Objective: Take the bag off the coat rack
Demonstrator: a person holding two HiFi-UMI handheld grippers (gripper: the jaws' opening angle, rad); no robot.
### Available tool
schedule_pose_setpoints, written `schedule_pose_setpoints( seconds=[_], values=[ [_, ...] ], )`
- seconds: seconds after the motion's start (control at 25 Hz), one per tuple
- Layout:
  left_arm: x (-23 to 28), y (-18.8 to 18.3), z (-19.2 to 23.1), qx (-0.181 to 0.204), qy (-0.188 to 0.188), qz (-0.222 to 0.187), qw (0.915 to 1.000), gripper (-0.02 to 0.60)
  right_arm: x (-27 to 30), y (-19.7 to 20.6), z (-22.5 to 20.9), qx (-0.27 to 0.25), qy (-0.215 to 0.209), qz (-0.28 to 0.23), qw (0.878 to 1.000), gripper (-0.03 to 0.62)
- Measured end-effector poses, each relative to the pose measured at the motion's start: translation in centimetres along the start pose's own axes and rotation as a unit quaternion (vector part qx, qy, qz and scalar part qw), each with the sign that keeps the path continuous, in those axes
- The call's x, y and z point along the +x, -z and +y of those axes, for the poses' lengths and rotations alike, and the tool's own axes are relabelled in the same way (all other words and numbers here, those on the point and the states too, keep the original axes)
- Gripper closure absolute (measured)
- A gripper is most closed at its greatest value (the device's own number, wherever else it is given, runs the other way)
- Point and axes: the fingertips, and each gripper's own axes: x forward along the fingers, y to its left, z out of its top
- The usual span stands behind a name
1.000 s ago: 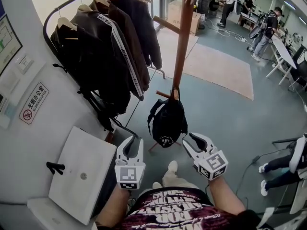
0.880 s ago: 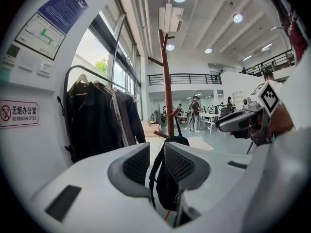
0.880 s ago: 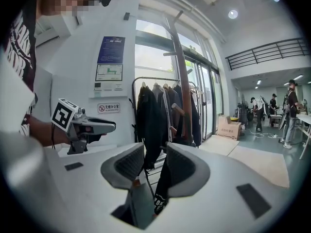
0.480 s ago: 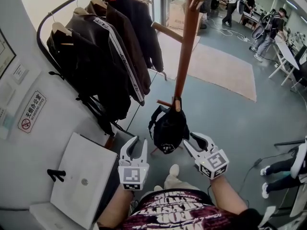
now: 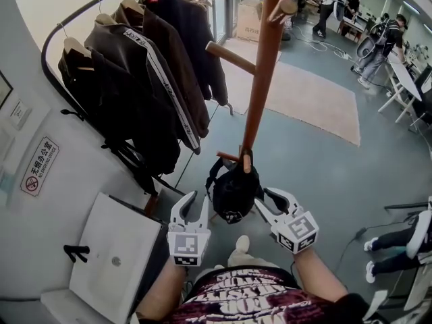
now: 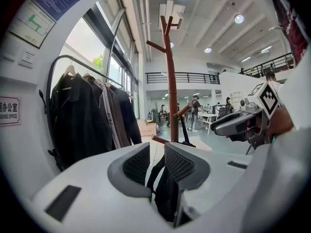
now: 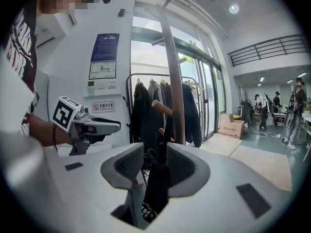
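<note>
**Bag on low peg, both tongs open beside it**

Noted black bag (image 5: pixel 233 191) hanging by its top loop on a low peg of the brown wooden coat rack (image 5: pixel 260 79), close against the pole. Not yet lifted off.

Found left gripper (image 5: pixel 197 198) just beside the bag's left flank, jaws apart, nothing clamped. Looking along those jaws: only the bag's dark body and one strap in the gap, beyond the tips.

Found right gripper (image 5: pixel 262 198) just beside the bag's right flank, jaws likewise apart. Cannot tell whether a tip touches the fabric. From its own camera: dark cloth with a bit of white print in line with the gap, no grip on it.

Both held at about the same height, bag between them, marker cubes turned toward the person.

Further off:
- Row of dark jackets (image 5: pixel 135 79) hung along the curved wall to the left, one with a white stripe down the sleeve.
- Flat white box (image 5: pixel 115 248) at lower left by the wall, with a red-ringed sign (image 5: pixel 39 165) on the wall above it.
- Pale rug (image 5: pixel 304 93) past the rack, with a cardboard box (image 5: pixel 250 12) behind it.
- Several people (image 5: pixel 378 39) standing near desks at far upper right.
- Pale shoe (image 5: pixel 241 235) showing just below the bag.
</note>
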Motion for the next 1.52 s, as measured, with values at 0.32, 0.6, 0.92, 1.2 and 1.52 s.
schedule_pose_setpoints(
  seconds=[0.32, 0.6, 0.92, 1.2, 1.52],
  values=[
    [2.7, -1.6, -0.3, -0.003, -0.001, -0.008, 1.0, 0.499, 1.5, -1.0, -2.2, -0.002, -0.018, -0.003, 1.0, 0.441],
    [5.2, -2.4, -0.7, -0.01, -0.002, -0.01, 0.9999, 0.497, 3.3, -1.7, -4.2, -0.009, -0.039, -0.003, 0.999, 0.441],
    [8.6, -2.6, -2.7, -0.016, 0.019, -0.003, 0.9997, 0.482, 5.6, -2.5, -6.0, -0.019, -0.077, -0.004, 0.997, 0.441],
    [10.6, -2.4, -4.0, -0.017, 0.022, 0.004, 0.9996, 0.48, 7.1, -2.3, -6.2, -0.02, -0.109, 0.004, 0.994, 0.441],
    [12.9, -1.9, -5.3, 0.011, 0.05, 0.014, 0.9986, 0.48, 8.5, -1.8, -6.0, -0.008, -0.108, 0.009, 0.994, 0.444]
  ],
)
